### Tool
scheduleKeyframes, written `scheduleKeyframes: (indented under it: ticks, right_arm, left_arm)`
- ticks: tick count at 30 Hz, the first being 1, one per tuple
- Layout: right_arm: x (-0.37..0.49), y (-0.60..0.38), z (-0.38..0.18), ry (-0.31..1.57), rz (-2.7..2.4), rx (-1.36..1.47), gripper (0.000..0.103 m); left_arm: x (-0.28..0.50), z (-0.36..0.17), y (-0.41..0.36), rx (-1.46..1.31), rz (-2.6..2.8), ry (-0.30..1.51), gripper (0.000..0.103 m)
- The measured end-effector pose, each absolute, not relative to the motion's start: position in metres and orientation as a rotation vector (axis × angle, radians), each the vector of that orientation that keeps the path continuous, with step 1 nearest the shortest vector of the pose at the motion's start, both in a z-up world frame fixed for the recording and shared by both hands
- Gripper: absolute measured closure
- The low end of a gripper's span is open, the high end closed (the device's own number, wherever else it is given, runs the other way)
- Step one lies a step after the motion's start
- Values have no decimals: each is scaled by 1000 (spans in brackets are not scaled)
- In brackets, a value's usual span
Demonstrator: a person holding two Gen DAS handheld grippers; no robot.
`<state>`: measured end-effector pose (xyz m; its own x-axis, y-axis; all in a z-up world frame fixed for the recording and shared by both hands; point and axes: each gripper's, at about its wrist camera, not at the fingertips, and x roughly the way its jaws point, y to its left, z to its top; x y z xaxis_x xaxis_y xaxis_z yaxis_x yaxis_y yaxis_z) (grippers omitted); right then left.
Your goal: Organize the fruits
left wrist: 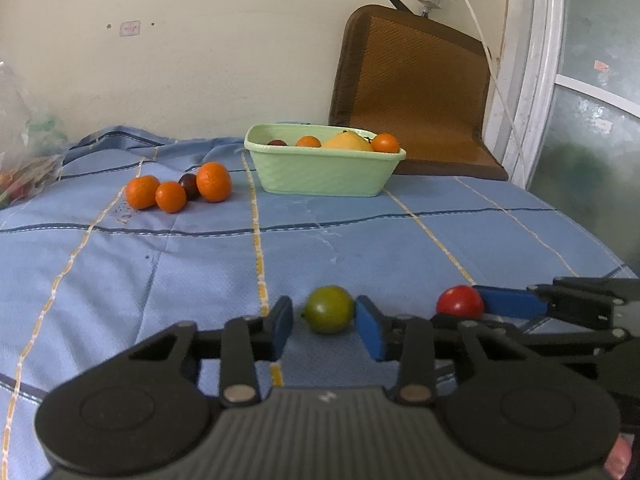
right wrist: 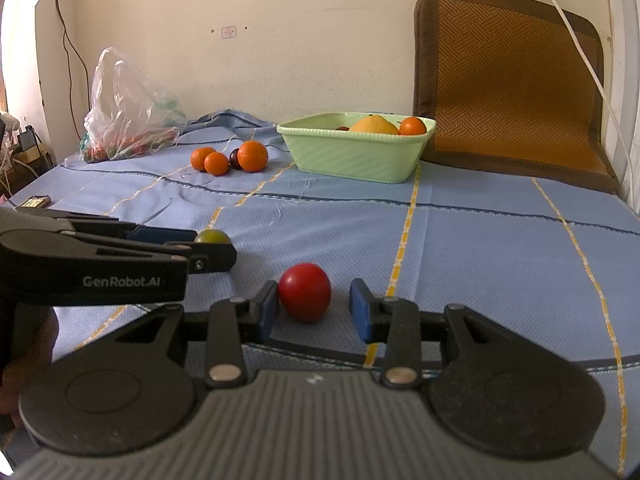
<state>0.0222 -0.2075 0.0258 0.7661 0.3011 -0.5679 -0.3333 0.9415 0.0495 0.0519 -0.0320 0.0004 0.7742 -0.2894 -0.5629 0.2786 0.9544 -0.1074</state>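
- Looking along my left gripper [left wrist: 324, 322], I see a green fruit [left wrist: 329, 309] lying on the blue cloth [left wrist: 160, 264] between the fingers; the right-hand pad touches it, the other stands just clear, so the jaws are narrow but not clamped.
- My right gripper [right wrist: 313, 312] straddles a red fruit [right wrist: 305, 297]; its left pad touches the fruit and the other pad stands off with a clear gap, so these jaws too are partly apart with no grip.
- Both fruits rest on the cloth, near each other, at the near edge of the scene.
- Farther back, the pale green basket [left wrist: 320, 176] holds oranges, a yellow fruit and a dark one.
- To its left sit three loose oranges [left wrist: 214, 181] with a dark plum [left wrist: 188, 185] among them.
- A plastic bag [right wrist: 128, 108] lies by the wall, and a woven brown mat [right wrist: 512, 80] leans behind the basket.
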Motion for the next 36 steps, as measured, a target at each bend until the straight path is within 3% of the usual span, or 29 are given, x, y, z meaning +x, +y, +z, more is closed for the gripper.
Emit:
scheduleKeyframes:
  ticks: [36]
  right_arm:
    - [24,-205,25,605,351,-78,65]
  left_arm:
    - [49,2,-31,-32,-313,608,75]
